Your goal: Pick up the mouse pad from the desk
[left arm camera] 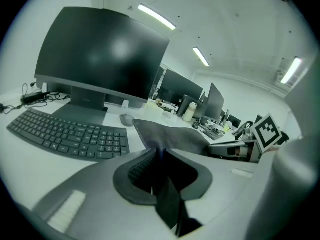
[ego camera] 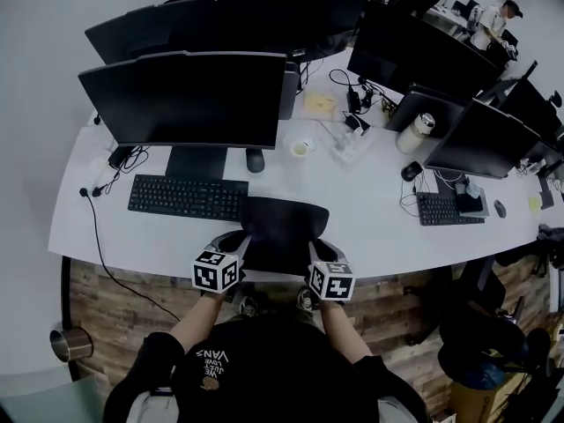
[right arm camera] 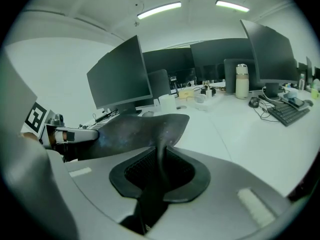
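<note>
The black mouse pad (ego camera: 284, 227) hangs above the white desk (ego camera: 370, 214), held at its two near corners and sagging in the middle. My left gripper (ego camera: 243, 247) is shut on its near left corner; the left gripper view shows the dark sheet (left arm camera: 170, 136) pinched between the jaws. My right gripper (ego camera: 314, 252) is shut on the near right corner, and the right gripper view has the pad (right arm camera: 135, 131) curving up out of the jaws. Each gripper shows in the other's view.
A black keyboard (ego camera: 187, 197) lies left of the pad, in front of a monitor (ego camera: 187, 98). A mouse (ego camera: 255, 159) sits by the monitor stand. A small cup (ego camera: 301, 148), cables and more monitors fill the back and right. A bottle (ego camera: 414, 133) stands at the right.
</note>
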Action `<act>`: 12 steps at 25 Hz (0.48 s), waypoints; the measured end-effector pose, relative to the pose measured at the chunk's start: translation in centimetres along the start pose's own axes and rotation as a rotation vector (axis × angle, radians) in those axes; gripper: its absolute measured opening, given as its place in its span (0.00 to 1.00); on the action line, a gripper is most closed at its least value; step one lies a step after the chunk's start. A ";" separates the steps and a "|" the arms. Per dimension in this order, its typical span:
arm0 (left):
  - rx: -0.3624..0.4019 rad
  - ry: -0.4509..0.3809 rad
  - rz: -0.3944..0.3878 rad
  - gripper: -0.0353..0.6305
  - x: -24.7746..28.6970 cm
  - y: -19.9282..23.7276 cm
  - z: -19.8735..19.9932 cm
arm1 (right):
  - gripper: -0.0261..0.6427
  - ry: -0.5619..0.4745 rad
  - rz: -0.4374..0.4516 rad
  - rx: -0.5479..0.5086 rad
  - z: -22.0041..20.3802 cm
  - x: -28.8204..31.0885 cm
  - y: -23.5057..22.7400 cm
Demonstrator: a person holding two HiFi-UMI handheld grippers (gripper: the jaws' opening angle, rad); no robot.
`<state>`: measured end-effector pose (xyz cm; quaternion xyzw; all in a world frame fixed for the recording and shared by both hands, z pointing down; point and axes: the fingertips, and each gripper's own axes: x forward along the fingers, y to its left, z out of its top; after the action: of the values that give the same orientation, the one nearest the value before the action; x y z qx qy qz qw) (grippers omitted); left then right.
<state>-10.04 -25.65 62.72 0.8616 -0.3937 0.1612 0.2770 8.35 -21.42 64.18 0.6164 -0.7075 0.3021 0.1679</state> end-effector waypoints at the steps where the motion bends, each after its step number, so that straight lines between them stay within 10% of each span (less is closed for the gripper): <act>1: 0.012 -0.012 -0.009 0.13 -0.3 0.0 0.5 | 0.14 -0.016 -0.003 0.008 0.3 -0.3 0.3; 12: 0.088 -0.144 -0.108 0.13 -4.2 -0.2 5.7 | 0.14 -0.190 -0.032 0.061 3.8 -4.1 3.5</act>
<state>-12.25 -26.51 56.06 0.9022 -0.3582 0.1007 0.2183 6.22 -20.51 58.00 0.6584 -0.7006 0.2612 0.0861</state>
